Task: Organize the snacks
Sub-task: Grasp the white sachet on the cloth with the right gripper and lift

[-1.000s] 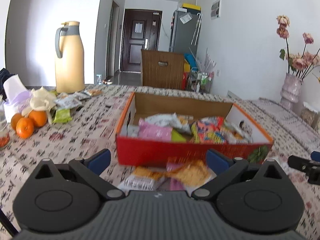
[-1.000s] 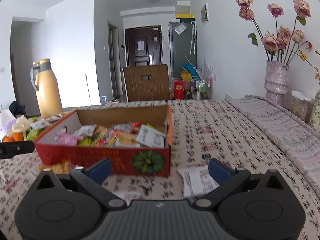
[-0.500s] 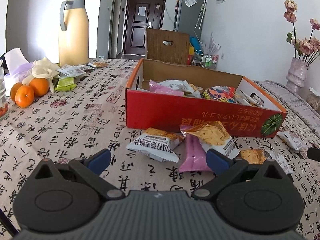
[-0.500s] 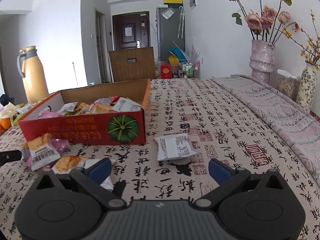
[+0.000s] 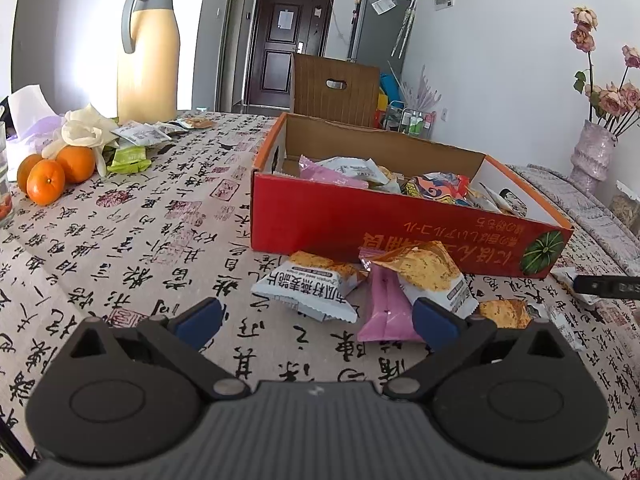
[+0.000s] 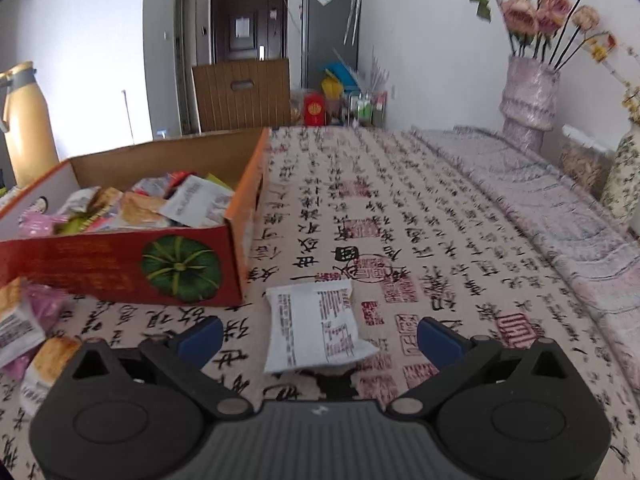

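Left wrist: left gripper hovering wide open, holding nothing, facing packets lying before the box | Right wrist: right gripper hovering wide open, empty, straddling white packet beside box.

Your left gripper is black with blue fingertips; your right gripper matches, blue pads on black. The bench wears a beige cloth printed with black calligraphy and red seal stamps. The box in front of you is red outside with gold lettering, orange rim, plain brown cardboard inside, and a green striped pumpkin on its corner. The loose packets: one white with an orange biscuit print, one plain pink, one white with fine black and red text. The oranges are bright orange, the flask cream with a grey handle, the vase mottled lilac holding faded pink roses.
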`<action>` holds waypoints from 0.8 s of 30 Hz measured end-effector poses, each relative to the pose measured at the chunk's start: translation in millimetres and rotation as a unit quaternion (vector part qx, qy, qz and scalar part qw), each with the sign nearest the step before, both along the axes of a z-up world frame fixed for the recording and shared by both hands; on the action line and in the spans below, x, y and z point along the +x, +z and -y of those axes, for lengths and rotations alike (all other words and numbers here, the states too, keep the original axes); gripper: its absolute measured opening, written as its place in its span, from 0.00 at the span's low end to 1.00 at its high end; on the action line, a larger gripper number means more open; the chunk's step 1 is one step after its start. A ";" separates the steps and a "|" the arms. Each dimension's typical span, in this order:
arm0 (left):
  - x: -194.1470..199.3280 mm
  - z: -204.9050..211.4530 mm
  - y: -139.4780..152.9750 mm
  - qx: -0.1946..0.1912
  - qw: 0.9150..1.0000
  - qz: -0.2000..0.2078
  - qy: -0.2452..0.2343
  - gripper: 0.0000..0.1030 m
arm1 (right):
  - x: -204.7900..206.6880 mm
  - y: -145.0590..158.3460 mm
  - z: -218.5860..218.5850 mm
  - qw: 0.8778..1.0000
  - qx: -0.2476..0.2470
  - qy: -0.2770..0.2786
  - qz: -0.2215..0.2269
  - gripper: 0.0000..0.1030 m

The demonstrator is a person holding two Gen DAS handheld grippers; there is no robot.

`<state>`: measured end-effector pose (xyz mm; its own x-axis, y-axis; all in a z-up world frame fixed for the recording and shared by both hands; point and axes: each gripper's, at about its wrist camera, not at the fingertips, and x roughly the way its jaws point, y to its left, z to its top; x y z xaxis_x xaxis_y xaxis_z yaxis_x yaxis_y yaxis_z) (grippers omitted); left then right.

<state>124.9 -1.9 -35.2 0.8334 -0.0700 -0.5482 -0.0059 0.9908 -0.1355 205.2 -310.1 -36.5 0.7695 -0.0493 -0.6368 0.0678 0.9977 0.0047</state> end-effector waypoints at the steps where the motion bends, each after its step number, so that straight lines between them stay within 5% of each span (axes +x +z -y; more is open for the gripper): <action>1: 0.3 -0.3 -0.2 -0.001 1.000 0.000 0.000 1.00 | 5.8 -2.5 -0.5 1.000 -0.003 -0.002 -0.005 1.00; 8: 1.3 -1.5 -0.7 -0.007 1.000 -0.003 -0.002 1.00 | 20.9 -14.6 -4.3 1.000 -0.009 0.001 -0.022 0.87; 19: -0.6 -5.1 0.2 -0.019 1.000 0.000 0.001 1.00 | 22.8 -15.5 0.8 1.000 0.012 0.002 -0.025 0.91; 21: -0.4 -4.8 -0.2 -0.019 1.000 -0.001 -0.002 1.00 | 22.1 -14.7 1.1 1.000 0.013 0.002 -0.023 0.86; 24: 0.1 -4.6 -0.5 -0.021 1.000 -0.002 -0.003 1.00 | 19.1 -11.5 1.6 1.000 0.014 0.004 -0.016 0.63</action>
